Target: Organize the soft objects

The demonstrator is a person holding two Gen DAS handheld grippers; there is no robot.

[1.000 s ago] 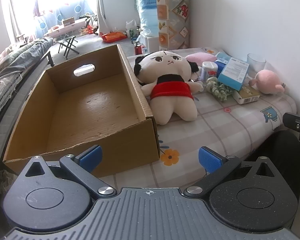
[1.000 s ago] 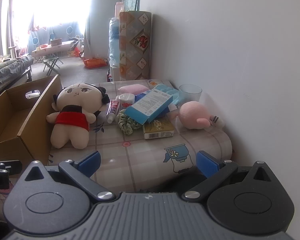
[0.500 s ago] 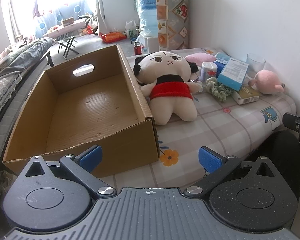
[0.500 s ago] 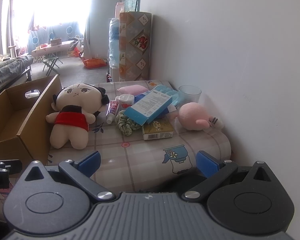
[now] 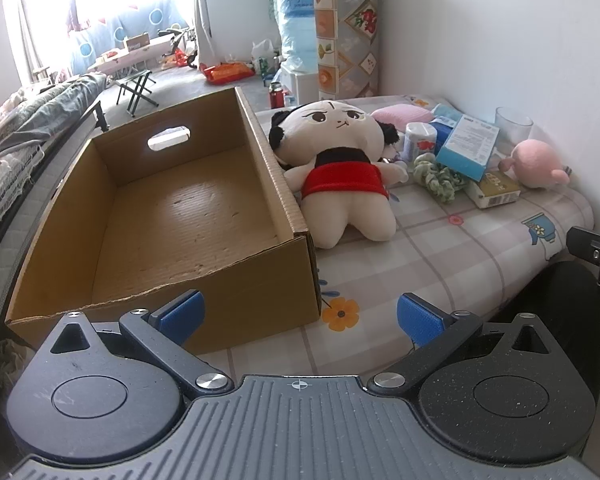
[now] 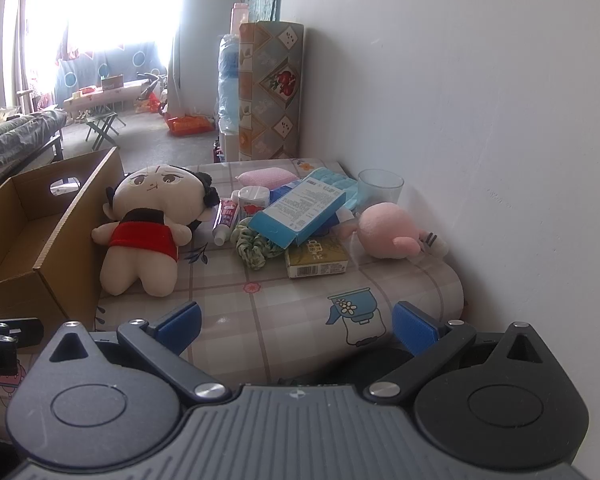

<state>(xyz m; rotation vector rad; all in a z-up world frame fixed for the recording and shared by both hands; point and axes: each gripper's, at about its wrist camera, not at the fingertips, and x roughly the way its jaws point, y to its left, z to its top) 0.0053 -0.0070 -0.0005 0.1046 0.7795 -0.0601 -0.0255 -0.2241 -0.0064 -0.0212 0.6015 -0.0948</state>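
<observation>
The doll (image 5: 340, 160) in the red dress lay on its back on the counter (image 5: 440, 256), touching the side wall of the cardboard box (image 5: 180, 208). A pink plush (image 6: 388, 226) rested near the wall beside a green scrunchie (image 6: 252, 246) and a blue carton (image 6: 300, 212). The left gripper (image 5: 300, 314) and right gripper (image 6: 296, 322) both hung wide open, holding and touching nothing.

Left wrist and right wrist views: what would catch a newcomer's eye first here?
The big doll in the red skirt lies face up against the right wall of the open cardboard box, which holds nothing. Toward the wall sits a round pink plush beside a clutter of packets, with a blue box resting on top. Both the left gripper and right gripper are open, gripping nothing.
</observation>
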